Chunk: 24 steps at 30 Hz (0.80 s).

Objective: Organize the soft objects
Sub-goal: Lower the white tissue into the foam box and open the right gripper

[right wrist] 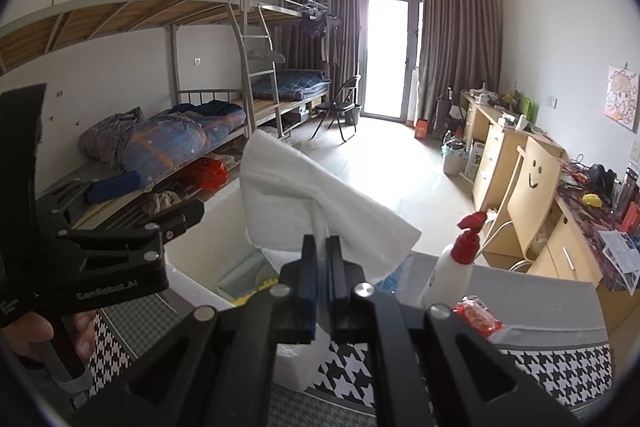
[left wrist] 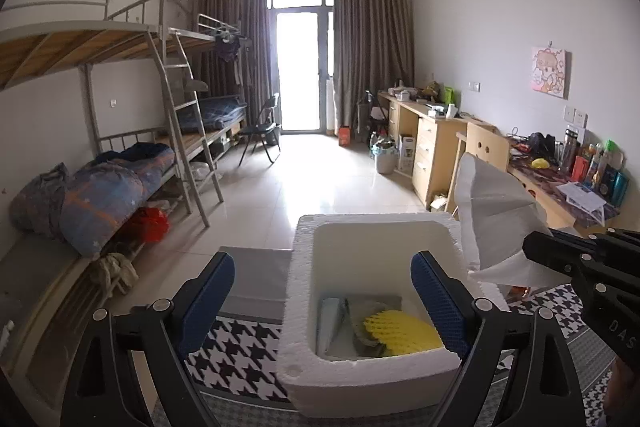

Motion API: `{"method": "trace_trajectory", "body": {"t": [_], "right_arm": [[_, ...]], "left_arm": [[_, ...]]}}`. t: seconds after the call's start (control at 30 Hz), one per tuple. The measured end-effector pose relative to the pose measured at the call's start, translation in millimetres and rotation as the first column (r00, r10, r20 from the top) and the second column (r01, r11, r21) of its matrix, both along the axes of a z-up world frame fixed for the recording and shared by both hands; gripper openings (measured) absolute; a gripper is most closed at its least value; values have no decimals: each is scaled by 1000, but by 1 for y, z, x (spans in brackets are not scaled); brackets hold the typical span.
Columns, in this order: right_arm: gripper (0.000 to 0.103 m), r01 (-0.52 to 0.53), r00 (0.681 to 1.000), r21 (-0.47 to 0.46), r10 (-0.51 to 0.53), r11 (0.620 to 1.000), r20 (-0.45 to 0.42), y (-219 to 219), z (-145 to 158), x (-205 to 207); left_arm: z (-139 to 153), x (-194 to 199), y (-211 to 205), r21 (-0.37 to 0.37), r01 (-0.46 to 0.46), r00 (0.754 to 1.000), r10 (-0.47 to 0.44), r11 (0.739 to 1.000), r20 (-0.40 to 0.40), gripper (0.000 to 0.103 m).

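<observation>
Two grippers: right gripper [right wrist: 322, 251] jaws clamp white sheet [right wrist: 308, 203], perhaps foam; left gripper [left wrist: 322, 291] jaws apart.

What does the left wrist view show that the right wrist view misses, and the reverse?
Only the left wrist view shows the open left tongs from behind and the yellow foam net lying fully visible in the foam box. Only the right wrist view shows the spray bottle and red packet on the houndstooth cloth. Both show the right tongs shut on the white foam sheet above the box.
</observation>
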State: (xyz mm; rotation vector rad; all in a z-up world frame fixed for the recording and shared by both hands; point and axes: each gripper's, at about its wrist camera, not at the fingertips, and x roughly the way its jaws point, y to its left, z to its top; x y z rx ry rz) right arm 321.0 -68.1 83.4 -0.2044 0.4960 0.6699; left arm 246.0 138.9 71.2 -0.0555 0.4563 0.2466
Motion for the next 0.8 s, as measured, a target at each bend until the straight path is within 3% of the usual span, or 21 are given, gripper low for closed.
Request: {"method": "trace_trajectory", "body": {"t": [0.8], "right_arm": [[7,-67,994,-3,66,998,-82,32,-9,19]], "left_arm": [[-1,-23,31,-14,-66,997,66,998,28,92]]}}
